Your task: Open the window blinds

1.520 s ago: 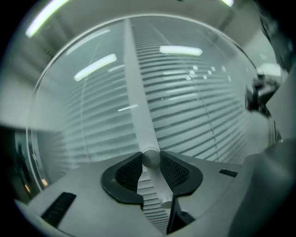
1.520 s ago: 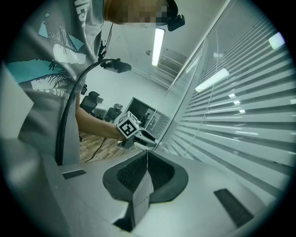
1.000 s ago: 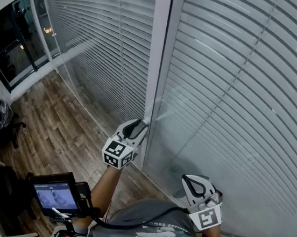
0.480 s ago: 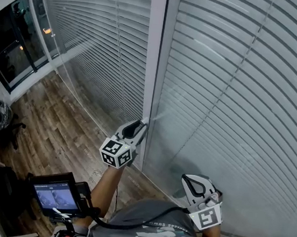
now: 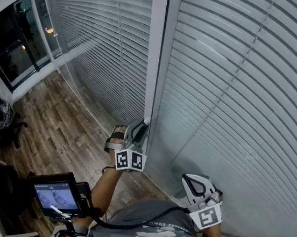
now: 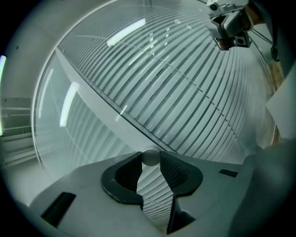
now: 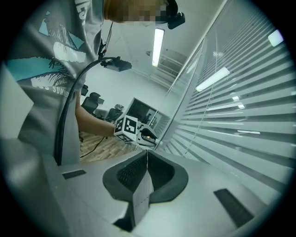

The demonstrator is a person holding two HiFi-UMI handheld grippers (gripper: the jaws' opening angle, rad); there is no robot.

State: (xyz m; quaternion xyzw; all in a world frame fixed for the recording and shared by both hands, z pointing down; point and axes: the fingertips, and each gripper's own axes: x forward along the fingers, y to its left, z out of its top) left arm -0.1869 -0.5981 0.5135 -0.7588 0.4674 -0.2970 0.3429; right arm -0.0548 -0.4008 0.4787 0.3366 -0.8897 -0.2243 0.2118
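Two hand-held grippers up at the window. Higher of the pair, the grey two-jaw left gripper (image 5: 143,124), raised to the white vertical window post (image 5: 156,51) and rolled over, black-and-white marker cube (image 5: 130,160) turned toward the head camera. Jaws clamped on the round, pale, translucent end of the blinds' tilt wand (image 6: 150,157), with the dark ribbed pads (image 6: 173,169) pressing it from both sides right at the tips.

Lower and further right, the grey two-jaw right gripper (image 5: 190,181), held just above the person's grey printed T-shirt (image 5: 160,236), well apart from the wand and near the foot of the right-hand blind; contact with the slats impossible to judge. Jaws together, tip against tip, empty.

White horizontal-slat window blinds (image 5: 238,100) covering the panes on both sides of the post, slats on the right pane closed against each other into one pale ribbed sheet. Wand end just beside the post, at the inner edge of that right pane.

Below, brown wood-plank floor (image 5: 54,130). Small lit tablet screen (image 5: 54,194) at lower left, well away from both grippers.
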